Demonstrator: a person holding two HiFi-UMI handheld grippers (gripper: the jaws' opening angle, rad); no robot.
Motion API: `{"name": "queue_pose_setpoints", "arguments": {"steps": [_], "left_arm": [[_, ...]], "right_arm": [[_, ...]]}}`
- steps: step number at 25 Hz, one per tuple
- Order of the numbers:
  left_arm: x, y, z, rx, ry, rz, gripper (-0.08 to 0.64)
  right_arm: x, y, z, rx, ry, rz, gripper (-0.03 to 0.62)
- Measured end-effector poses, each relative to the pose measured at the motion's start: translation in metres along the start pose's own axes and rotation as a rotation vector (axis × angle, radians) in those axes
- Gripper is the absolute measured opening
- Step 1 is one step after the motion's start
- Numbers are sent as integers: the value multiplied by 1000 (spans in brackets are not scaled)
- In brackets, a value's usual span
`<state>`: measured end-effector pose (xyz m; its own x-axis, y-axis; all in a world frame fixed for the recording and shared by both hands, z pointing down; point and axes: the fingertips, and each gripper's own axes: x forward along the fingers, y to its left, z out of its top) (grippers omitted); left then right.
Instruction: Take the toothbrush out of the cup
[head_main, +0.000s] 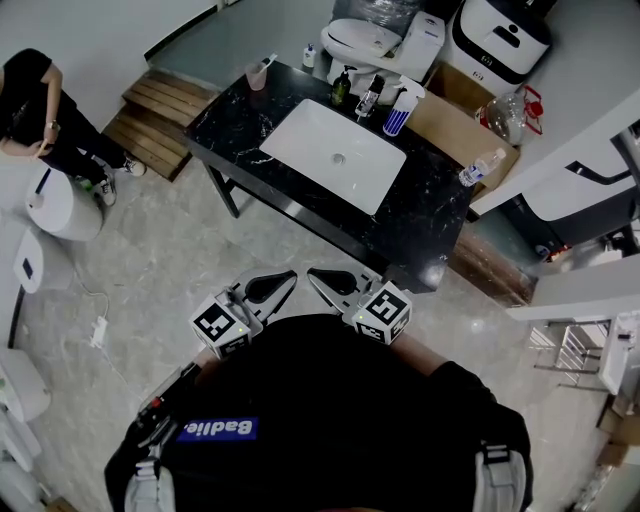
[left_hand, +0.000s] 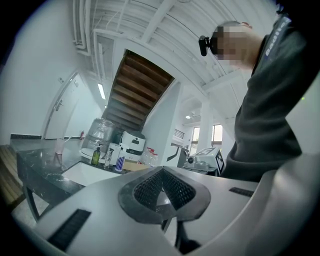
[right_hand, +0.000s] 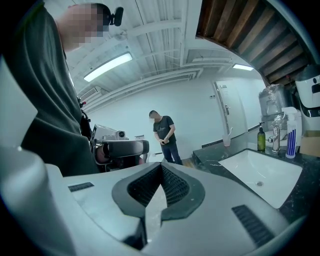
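A pink cup stands on the far left corner of the black marble counter, with a toothbrush leaning out of it. The right gripper view shows the cup and toothbrush small and far off. In the left gripper view the cup is just as distant. Both grippers are held close to my chest, well short of the counter. My left gripper is shut and empty. Beside it, my right gripper is also shut with nothing in it.
A white sink is set into the counter, with a faucet, a green soap bottle and a blue-striped spray bottle behind it. A water bottle lies at the right end. A person stands far left by wooden steps.
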<state>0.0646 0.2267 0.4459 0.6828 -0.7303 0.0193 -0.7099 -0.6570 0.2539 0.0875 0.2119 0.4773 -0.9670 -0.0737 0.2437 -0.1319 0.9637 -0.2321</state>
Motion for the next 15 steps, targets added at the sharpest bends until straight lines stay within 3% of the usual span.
{"name": "queue_pose_setpoints", "arguments": {"steps": [5, 9, 15], "left_arm": [[-19, 14, -4, -58, 22, 16, 10], [-20, 28, -3, -72, -9, 28, 10], [0, 69, -7, -66, 56, 76, 11]], "right_arm": [[19, 7, -7, 28, 16, -8, 12], [31, -2, -4, 28, 13, 1, 12], [50, -43, 3, 32, 0, 33, 12]]}}
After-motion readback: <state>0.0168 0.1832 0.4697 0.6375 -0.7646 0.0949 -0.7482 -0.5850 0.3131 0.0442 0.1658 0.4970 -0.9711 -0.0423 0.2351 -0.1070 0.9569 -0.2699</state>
